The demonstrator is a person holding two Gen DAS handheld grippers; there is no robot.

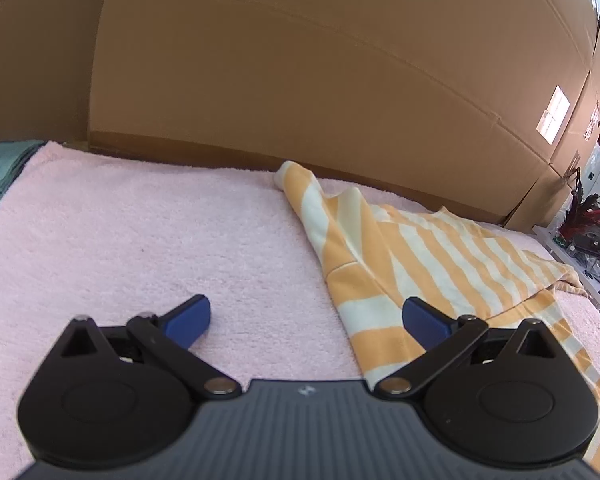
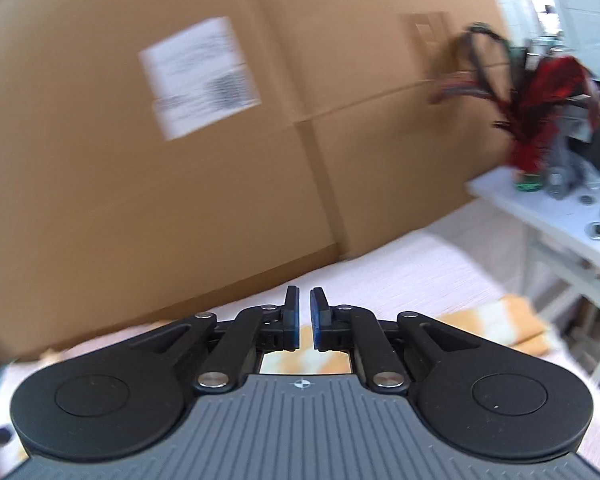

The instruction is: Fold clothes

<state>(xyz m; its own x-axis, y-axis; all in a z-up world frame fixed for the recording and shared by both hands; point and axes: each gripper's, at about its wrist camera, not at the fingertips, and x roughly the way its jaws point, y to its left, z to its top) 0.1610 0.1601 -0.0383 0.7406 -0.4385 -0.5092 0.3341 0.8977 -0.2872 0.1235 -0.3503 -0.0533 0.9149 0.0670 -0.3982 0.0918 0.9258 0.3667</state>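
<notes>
An orange-and-cream striped garment (image 1: 432, 264) lies crumpled on a pink towel-covered surface (image 1: 140, 232), spread from the centre to the right in the left wrist view. My left gripper (image 1: 306, 316) is open wide and empty, low over the pink surface; its right finger (image 1: 424, 320) sits over the garment's near left edge, its left finger (image 1: 190, 316) over bare towel. My right gripper (image 2: 304, 314) is nearly shut with a narrow gap and holds nothing, raised above the surface. Part of the striped garment (image 2: 496, 320) shows below and to its right. The right wrist view is motion-blurred.
Large cardboard boxes (image 1: 320, 72) form a wall along the far edge of the surface. A teal striped cloth (image 1: 0, 176) lies at the far left. A white table (image 2: 548, 216) with red feathery clutter (image 2: 540, 96) stands to the right.
</notes>
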